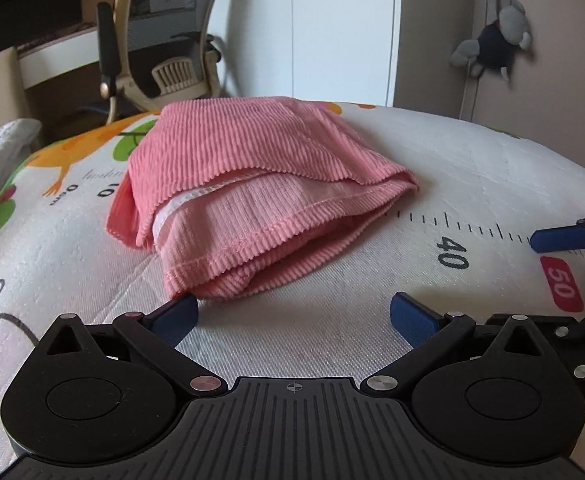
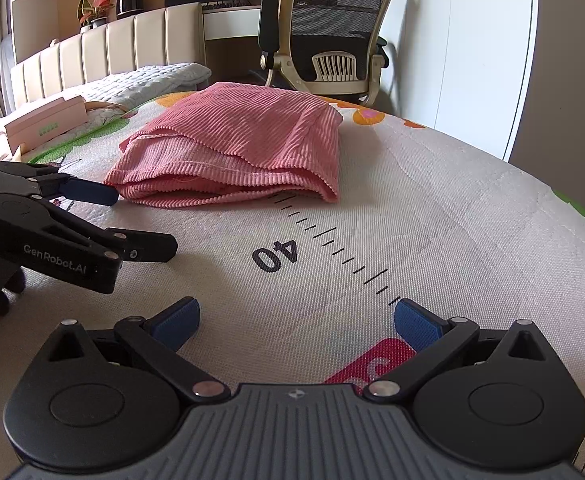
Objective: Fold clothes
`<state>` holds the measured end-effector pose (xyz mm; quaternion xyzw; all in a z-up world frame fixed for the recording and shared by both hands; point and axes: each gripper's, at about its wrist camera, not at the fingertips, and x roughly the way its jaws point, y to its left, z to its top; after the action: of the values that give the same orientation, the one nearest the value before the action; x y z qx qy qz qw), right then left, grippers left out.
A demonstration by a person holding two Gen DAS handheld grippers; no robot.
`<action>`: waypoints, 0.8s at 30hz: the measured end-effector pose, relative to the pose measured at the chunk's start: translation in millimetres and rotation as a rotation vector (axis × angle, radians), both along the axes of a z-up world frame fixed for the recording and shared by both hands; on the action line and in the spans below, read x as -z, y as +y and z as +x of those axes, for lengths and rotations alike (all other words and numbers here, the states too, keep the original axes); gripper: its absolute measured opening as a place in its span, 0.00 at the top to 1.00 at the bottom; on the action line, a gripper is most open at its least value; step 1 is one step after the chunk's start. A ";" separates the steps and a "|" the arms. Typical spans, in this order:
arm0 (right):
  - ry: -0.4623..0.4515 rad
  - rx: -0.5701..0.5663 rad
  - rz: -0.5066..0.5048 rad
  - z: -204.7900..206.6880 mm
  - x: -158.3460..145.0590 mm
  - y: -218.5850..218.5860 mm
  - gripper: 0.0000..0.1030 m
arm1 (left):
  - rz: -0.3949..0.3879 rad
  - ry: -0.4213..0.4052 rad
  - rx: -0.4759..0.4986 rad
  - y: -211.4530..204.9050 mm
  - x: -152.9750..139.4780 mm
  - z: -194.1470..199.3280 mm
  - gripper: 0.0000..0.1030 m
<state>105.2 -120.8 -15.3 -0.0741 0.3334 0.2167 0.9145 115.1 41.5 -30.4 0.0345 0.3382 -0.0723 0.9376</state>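
Pink corduroy garment [image 1: 248,196], lying already folded into a thick bundle on the printed mat [image 1: 472,168], across the ruler marks just before the number 40. Long axis running from near-left to far-right in the left wrist view, with the layered open edges turned toward the jaws. Left gripper [image 1: 294,316] spread wide open and holding nothing, its left pad [image 1: 176,318] just beside the near corner of the bundle, perhaps touching; cannot tell for sure. Right gripper [image 2: 296,320] also wide open and empty, well apart from the cloth, near the red 50 label [image 2: 372,364]. Clearly nearer: the left one, directly before the near corner. Probably little folding left; next likely a pinch of that corner or a smoothing of the loose upper layer.
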 end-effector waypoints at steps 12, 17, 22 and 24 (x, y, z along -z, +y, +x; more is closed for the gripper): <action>-0.001 0.001 -0.002 -0.3 -0.1 1.1 0.00 | 0.002 0.001 0.001 -1.9 -0.5 1.4 0.00; 0.000 0.002 0.000 0.0 0.1 0.2 0.00 | -0.001 0.001 0.000 -1.2 -0.3 1.7 0.00; -0.001 0.002 -0.001 -0.3 0.1 1.0 0.00 | -0.001 0.002 0.001 -0.9 -0.4 1.6 0.00; -0.001 0.002 -0.001 -0.4 0.0 1.2 0.00 | 0.000 0.001 0.000 -1.1 -0.5 1.5 0.00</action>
<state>104.7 -119.6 -15.3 -0.0745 0.3332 0.2153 0.9149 116.6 40.4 -30.0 0.0343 0.3389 -0.0726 0.9374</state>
